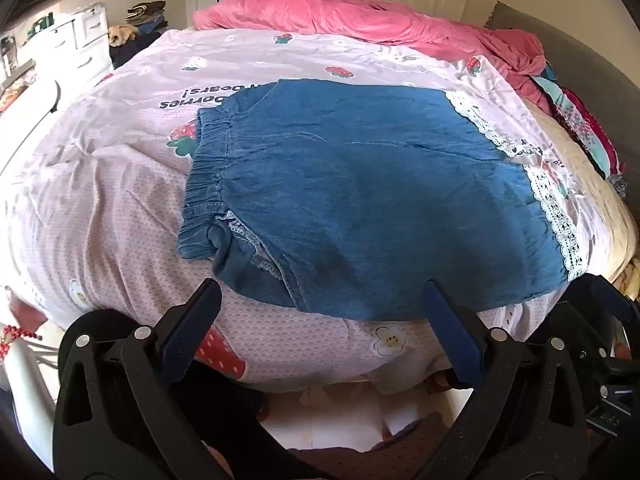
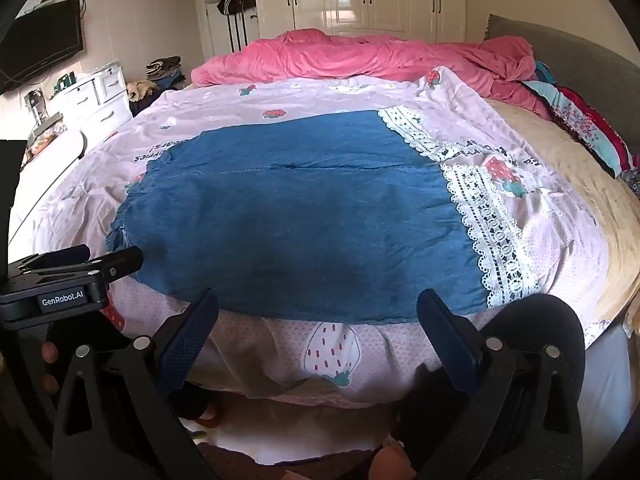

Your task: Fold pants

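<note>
Both jaws are held wide, nothing gripped: left gripper (image 1: 322,300) and right gripper (image 2: 318,308) hover at the pants' (image 2: 296,224) near hem. Pants are spread flat on the bedsheet (image 2: 540,216); a pink duvet (image 2: 360,58) is bunched beyond them.

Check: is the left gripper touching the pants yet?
Cannot tell. In the left wrist view the left gripper is open, and its right fingertip overlaps the near edge of the pants; neither view shows contact or a gap.

Blue denim pants (image 1: 360,196) with white lace hems (image 1: 556,204), spread flat; elastic gathered waistband (image 1: 208,176) at left, hems at right; lying lengthwise across a pale pink strawberry-print sheet (image 1: 120,208), close to its near edge.
</note>
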